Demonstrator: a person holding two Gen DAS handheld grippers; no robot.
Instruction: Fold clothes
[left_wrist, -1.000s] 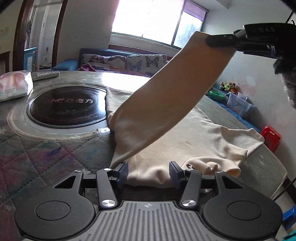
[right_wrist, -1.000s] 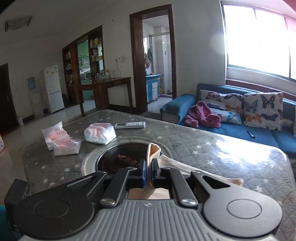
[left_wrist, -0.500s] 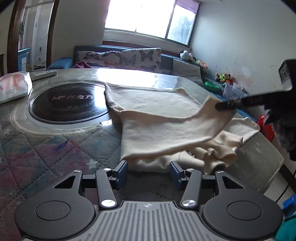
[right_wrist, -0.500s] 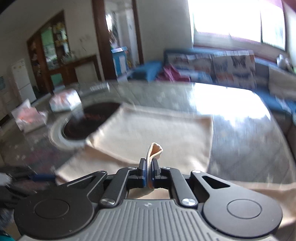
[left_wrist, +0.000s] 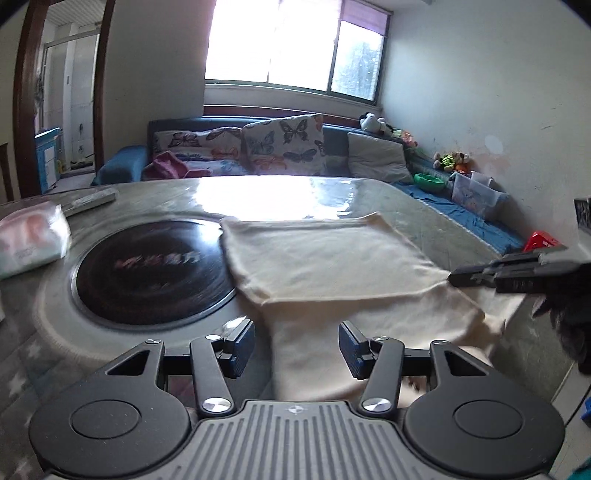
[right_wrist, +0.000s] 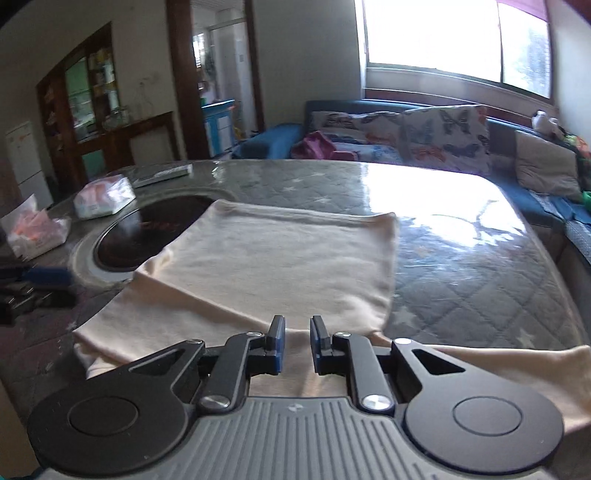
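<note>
Landmark: the round black hotplate (left_wrist: 147, 271) set into the quilted table (right_wrist: 461, 266); every place below is told from it.
Garment: a cream top (right_wrist: 280, 258) lies flat on the table, its far left corner lapping the hotplate's rim on the window side, the rest spreading away from the hotplate toward the table's near edge.
What changed: a second ago the right gripper (right_wrist: 297, 341) held a sleeve high over the hotplate; half a second ago it was low over the cloth, clamped on the sleeve; now the sleeve lies across the body, on the side away from the hotplate.
Right fingers: a little apart, having just been opening; nothing pinched between them, cloth only beneath.
Left gripper (left_wrist: 297, 347): fingers well apart, holding nothing; it hovers over the near hem, just off the hotplate's near rim; it has lifted slightly.
Meaning: I judge this sleeve fold laid and released; the second sleeve hangs toward the table's edge, far from the hotplate, and looks unfolded.
Risk: the released sleeve could slide if dragged on withdrawal.
</note>
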